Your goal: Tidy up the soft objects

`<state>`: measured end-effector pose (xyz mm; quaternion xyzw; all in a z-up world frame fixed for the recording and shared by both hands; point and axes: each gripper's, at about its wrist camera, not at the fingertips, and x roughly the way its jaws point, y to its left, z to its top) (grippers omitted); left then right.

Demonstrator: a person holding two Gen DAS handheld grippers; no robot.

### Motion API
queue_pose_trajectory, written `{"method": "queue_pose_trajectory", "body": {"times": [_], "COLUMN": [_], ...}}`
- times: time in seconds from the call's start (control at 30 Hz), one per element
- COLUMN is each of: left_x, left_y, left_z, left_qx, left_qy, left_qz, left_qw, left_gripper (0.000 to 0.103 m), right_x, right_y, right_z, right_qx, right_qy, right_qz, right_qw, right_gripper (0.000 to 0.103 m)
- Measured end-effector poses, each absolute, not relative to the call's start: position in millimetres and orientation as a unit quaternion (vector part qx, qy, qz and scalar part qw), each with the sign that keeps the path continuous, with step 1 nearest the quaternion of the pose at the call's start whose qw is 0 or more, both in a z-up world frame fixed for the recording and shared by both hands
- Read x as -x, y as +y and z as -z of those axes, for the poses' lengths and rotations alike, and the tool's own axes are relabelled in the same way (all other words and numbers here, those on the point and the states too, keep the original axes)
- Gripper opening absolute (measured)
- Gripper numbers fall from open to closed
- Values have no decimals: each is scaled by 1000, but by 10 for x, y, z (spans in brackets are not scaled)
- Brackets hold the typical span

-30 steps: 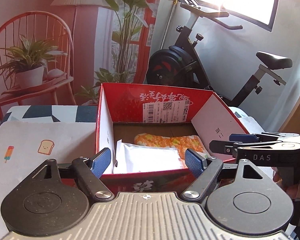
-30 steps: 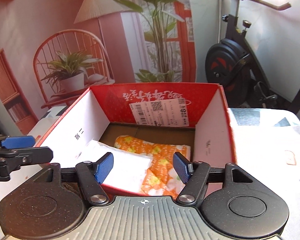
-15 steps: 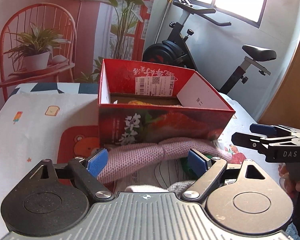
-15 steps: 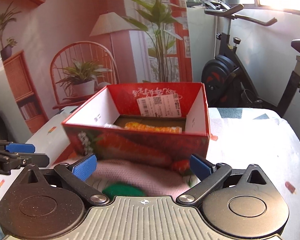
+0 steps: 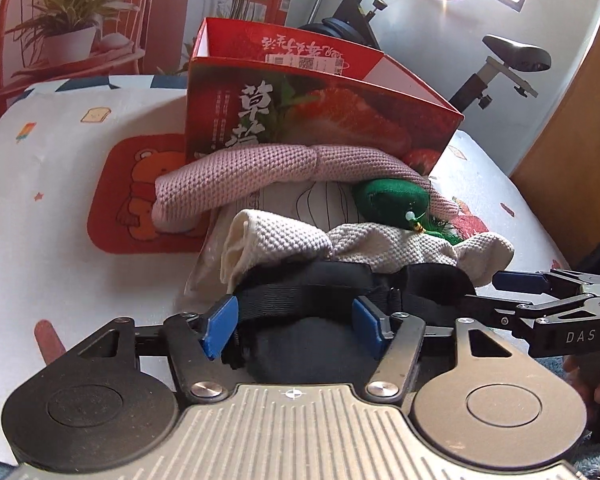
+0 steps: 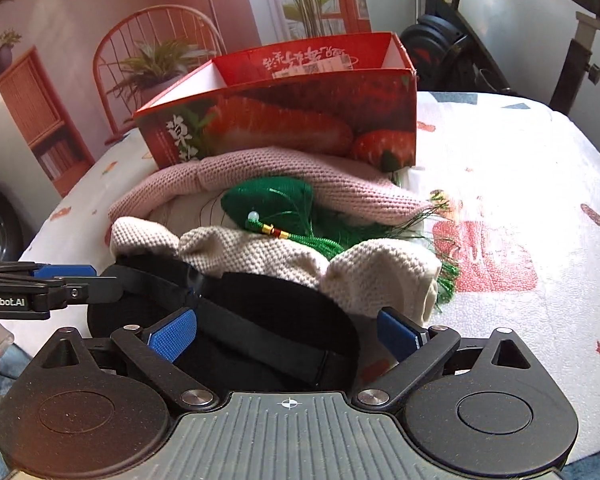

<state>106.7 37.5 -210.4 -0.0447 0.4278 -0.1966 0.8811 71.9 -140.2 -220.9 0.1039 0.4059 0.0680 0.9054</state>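
A: What sits between the blue pads of the left gripper (image 5: 294,330)?

B: A black padded fabric item with a strap (image 5: 320,292). The jaws have just been closing, yet the pads are apart from it on both sides. Its near end is hidden behind the gripper body, so I cannot tell what it is.

A: And the right gripper (image 6: 286,334)?

B: Spread wide over the same black item (image 6: 260,320), not pressing on it, having just narrowed slightly.

A: Count the soft things.

B: Four in one heap on the white printed tablecloth (image 5: 40,184): the black one nearest, one cream knitted cloth (image 5: 340,244) beyond it, one green plush piece with a tassel (image 5: 392,200), one long pink knitted roll (image 5: 276,168) farthest. A pale sheet with line drawings lies under them, mostly covered.

A: The box?

B: One red cardboard box with strawberry print (image 5: 312,112), just behind the pink roll; its inside is hidden from here.
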Motion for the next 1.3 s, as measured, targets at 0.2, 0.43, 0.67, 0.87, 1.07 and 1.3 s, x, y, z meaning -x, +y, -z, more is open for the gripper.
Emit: {"method": "queue_pose_trajectory", "body": {"times": [0.2,0.43,0.67,0.87,1.07,1.3], "left_x": [-1114,-1179,-1172,-1158,-1159,-1159], "left_y": [501,499,502,495,470,458], "left_z": [2239,2387,2431,2432,2432,2426], "left_qx": [86,90,85,81,77,72], "left_qy": [444,466,476,476,477,478], "left_qz": [194,184,183,183,182,180], "left_qw": [870,861,856,856,856,857], "left_gripper": [59,53,53,53,53,53], "right_x": [-773,-800,-801,-798,-749,-727], "right_y": [-1349,-1371,-1500,-1450,-1475,-1429], "right_z": [2350,2448,2529,2495,2329,2204], "right_qx": [-105,-121,-151,-148,-150,-134], "right_qy": [441,463,478,471,427,397], "right_qz": [-77,-77,-54,-80,-85,-103], "right_qw": [888,874,864,866,887,902], "right_gripper": [88,85,86,68,43,31]}}
